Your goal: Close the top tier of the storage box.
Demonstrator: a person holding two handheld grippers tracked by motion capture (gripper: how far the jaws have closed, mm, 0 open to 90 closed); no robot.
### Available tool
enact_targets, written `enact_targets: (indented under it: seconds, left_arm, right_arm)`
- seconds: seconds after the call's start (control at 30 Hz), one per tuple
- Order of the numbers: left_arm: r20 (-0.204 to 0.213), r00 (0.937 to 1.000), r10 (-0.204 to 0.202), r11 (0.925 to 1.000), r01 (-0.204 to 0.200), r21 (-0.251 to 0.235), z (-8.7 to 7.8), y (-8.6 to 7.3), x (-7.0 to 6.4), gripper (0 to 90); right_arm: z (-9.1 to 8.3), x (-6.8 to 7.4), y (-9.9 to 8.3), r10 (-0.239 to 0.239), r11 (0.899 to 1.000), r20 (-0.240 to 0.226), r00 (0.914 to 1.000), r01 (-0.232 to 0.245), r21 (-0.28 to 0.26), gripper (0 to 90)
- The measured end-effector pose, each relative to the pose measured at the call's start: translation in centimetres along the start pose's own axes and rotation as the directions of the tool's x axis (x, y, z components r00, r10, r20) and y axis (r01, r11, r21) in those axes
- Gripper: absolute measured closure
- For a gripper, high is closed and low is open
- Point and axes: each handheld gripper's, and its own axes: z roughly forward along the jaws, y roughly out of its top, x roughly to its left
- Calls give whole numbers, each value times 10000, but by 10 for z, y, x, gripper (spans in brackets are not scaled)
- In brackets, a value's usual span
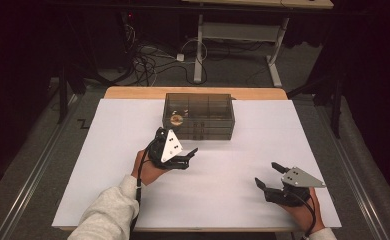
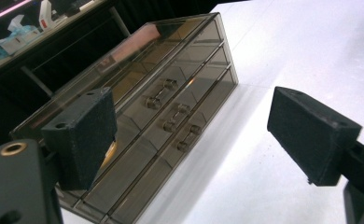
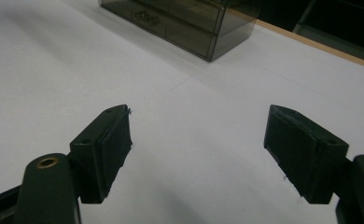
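Observation:
A smoky see-through drawer box [image 1: 198, 116] stands at the back middle of the white table [image 1: 108, 165]. It has three drawers with clear handles [image 2: 171, 122], all pushed in. A small round golden thing [image 1: 176, 119] shows inside its left part. My left gripper [image 1: 178, 143] is open just in front of the box's left half, not touching it. In the left gripper view its jaws [image 2: 192, 112] stand wide apart, framing the drawer fronts [image 2: 138, 154]. My right gripper [image 1: 267, 173] is open and empty over bare table at the front right. In its own view [image 3: 198, 121] the box [image 3: 185, 21] lies far ahead.
A wooden strip [image 1: 193, 93] edges the table's far side. Beyond it are a white desk frame [image 1: 200, 45] and loose cables [image 1: 148, 62] on the floor. Bare white surface lies to the left, right and front of the box.

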Motion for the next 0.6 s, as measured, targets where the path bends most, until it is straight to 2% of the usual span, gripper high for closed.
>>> enact_targets:
  seconds: [0.6]
  left_arm:
    - [63, 9999, -84, 10000, 84, -24, -15, -6, -1, 148]
  right_arm:
    - [-2, 5, 4, -228, 9994, -51, 9997, 227, -244, 230]
